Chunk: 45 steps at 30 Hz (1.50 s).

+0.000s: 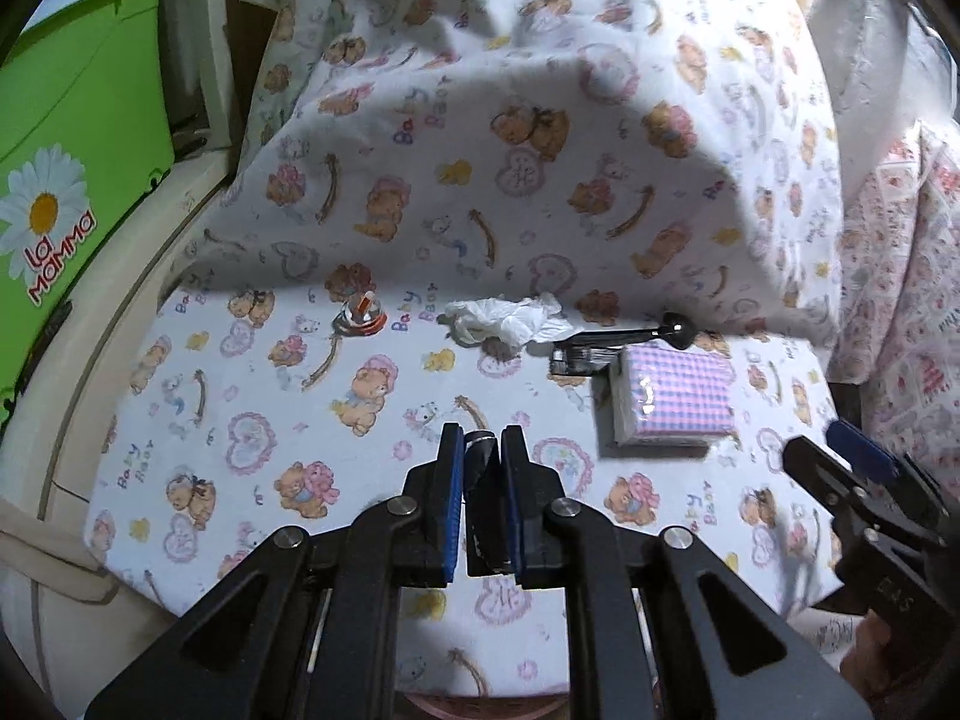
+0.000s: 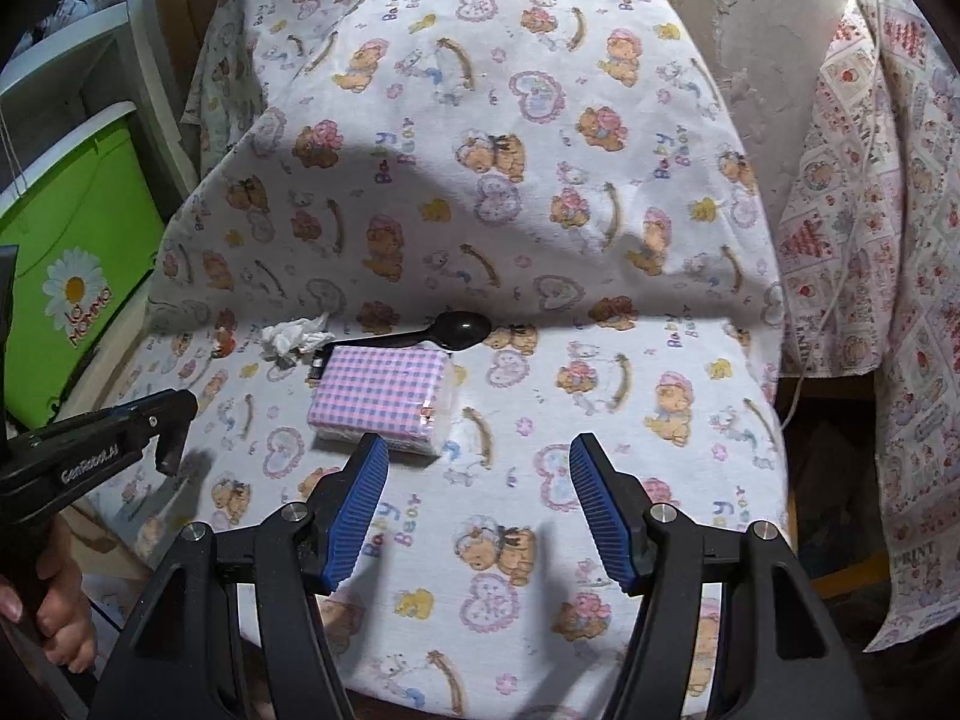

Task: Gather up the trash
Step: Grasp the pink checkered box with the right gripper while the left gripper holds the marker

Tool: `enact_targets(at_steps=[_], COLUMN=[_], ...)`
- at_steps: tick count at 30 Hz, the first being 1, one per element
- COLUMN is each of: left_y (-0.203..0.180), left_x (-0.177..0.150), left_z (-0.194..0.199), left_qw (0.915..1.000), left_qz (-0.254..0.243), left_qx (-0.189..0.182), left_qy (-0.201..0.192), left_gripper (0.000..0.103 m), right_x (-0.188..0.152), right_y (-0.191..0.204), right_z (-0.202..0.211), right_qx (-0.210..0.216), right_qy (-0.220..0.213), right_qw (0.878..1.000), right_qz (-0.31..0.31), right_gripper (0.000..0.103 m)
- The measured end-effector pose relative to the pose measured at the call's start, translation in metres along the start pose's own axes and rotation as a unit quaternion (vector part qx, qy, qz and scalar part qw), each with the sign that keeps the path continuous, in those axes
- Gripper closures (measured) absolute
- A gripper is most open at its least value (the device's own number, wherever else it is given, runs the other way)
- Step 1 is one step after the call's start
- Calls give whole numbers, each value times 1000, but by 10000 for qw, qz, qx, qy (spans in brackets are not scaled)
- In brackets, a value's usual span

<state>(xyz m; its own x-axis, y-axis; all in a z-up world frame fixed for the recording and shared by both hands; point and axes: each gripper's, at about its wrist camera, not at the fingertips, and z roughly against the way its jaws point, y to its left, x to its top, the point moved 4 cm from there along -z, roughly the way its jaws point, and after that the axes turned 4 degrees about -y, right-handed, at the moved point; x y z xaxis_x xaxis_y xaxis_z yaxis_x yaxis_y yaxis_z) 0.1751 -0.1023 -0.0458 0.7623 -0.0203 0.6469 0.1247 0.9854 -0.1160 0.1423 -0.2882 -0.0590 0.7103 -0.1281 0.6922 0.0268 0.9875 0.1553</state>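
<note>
Left gripper (image 1: pixel 482 441): fingers pinching a small dark scrap (image 1: pixel 480 456), prob. a wrapper, hard to tell, held above the tabletop (image 1: pixel 252 420) w/ its teddy-print cloth. Right gripper (image 2: pixel 472 450): fingers spread, nothing btwn them, just in front of the pink checked tissue pack (image 2: pixel 384 399). Crumpled white tissue (image 1: pixel 510 321) lies near the back, beside a black plastic spoon (image 1: pixel 636 333). Small bottle cap (image 1: pixel 360 318) sits to its left.
</note>
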Motion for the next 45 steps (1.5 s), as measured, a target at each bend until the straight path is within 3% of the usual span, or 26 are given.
enact_targets(at_steps=[5, 8, 11, 17, 21, 25, 28, 32, 45], left_y=[4, 10, 15, 26, 33, 41, 47, 53, 64], left_x=[7, 6, 6, 5, 3, 3, 1, -2, -7], left_z=[6, 3, 2, -3, -9, -11, -12, -11, 2], left_qw=[9999, 10000, 10000, 9998, 9976, 9946, 9938, 9960, 9983], left_qz=[-100, 9, 69, 149, 363, 543, 586, 491, 379], left_qx=[-49, -51, -52, -116, -481, -699, -715, -455, -132], left_qy=[-118, -69, -40, 90, 341, 539, 617, 589, 415], left_gripper=[91, 92, 91, 91, 91, 91, 91, 91, 90], right_x=[8, 15, 25, 42, 45, 42, 40, 35, 0], right_y=[30, 33, 16, -11, -24, -24, -14, -1, 49], right_z=[7, 2, -15, -52, -75, -87, -91, -93, -68], right_qx=[400, 434, 343, 652, 894, 1131, 1243, 1531, 1590], right_qy=[-107, -189, -75, 283, 473, 642, 706, 889, 1281], right_qw=[9965, 9948, 9983, 9956, 9865, 9781, 9778, 9740, 9770], right_qz=[731, 906, 463, -617, -1290, -1627, -1531, -1416, -612], right_gripper=[38, 31, 30, 30, 50, 56, 56, 56, 56])
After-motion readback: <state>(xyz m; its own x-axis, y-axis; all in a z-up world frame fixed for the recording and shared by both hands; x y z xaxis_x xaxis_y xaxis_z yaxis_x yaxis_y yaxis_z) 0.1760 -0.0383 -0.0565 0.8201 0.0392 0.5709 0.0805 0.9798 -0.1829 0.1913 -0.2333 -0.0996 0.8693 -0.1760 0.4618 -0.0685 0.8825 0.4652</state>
